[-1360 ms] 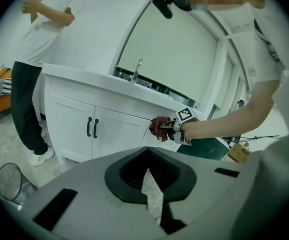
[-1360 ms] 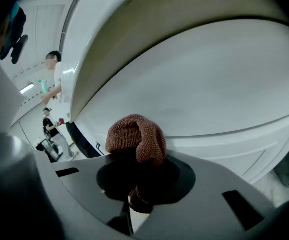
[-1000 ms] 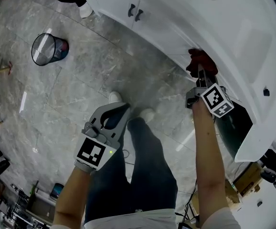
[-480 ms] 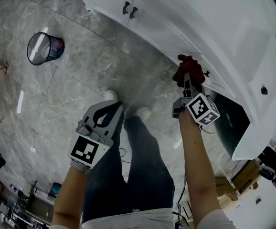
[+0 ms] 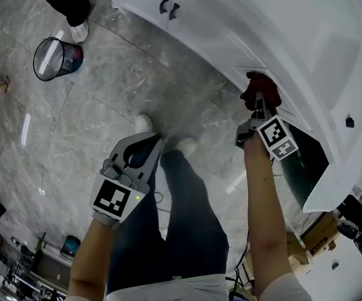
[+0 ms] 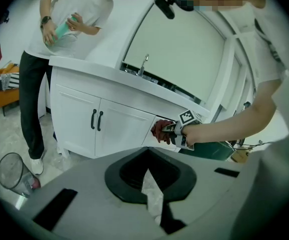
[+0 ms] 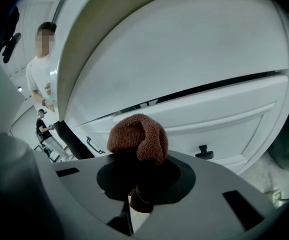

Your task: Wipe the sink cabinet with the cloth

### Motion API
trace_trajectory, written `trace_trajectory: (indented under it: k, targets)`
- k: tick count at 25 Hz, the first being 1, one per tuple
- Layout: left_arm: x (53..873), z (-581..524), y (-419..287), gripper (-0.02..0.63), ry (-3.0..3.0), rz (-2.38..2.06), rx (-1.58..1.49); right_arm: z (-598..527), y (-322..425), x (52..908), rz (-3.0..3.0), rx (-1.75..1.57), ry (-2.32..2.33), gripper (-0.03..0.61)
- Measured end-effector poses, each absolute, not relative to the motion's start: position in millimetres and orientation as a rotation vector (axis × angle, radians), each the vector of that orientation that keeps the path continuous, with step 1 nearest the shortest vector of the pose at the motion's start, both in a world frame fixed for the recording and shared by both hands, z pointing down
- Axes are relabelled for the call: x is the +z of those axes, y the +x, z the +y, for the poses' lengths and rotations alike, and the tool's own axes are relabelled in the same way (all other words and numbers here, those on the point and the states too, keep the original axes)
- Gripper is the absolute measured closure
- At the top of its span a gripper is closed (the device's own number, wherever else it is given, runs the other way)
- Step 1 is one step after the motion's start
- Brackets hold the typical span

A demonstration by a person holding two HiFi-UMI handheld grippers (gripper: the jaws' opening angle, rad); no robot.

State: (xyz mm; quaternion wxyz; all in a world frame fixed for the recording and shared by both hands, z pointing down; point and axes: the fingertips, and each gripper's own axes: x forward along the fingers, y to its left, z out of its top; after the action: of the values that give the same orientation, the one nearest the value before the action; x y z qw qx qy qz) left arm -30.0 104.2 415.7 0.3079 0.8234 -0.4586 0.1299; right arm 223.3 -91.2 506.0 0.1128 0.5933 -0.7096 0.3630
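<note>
Head view looks steeply down; gripper views (near their jaws) share the sink cabinet (image 6: pixel 74 129).

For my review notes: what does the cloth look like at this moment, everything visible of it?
The cloth is reddish-brown, knitted-looking fabric, bunched into a rounded wad that bulges above the jaws. The right gripper is shut on its lower end. It is raised to the white front of the sink cabinet, just under the countertop. In the left gripper view it seems to lie against that front, though contact is not certain.
</note>
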Motion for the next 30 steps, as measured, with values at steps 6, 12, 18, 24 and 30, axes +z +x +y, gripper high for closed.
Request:
trace_trajectory:
  k: [6, 12, 18, 24, 30]
  targets:
    - [421, 105, -27, 0.603, 2.162, -1.232, 0.346, -102, 226, 516, -2.065, 1.101, 1.746, 0.518]
    - [423, 106, -27, 0.603, 2.134, -1.262, 0.343, -108, 225, 533, -2.056, 1.094, 1.704, 0.518]
    - [430, 111, -30, 0.603, 2.107, -1.285, 0.355, -109, 227, 565, -2.011, 1.1, 1.686, 0.518]
    - [439, 117, -37, 0.603, 2.071, -1.315, 0.369, -110, 229, 600, -1.972, 1.088, 1.663, 0.519]
    - [446, 121, -44, 0.603, 2.04, -1.337, 0.367, -110, 229, 628, -1.945, 1.056, 1.649, 0.52]
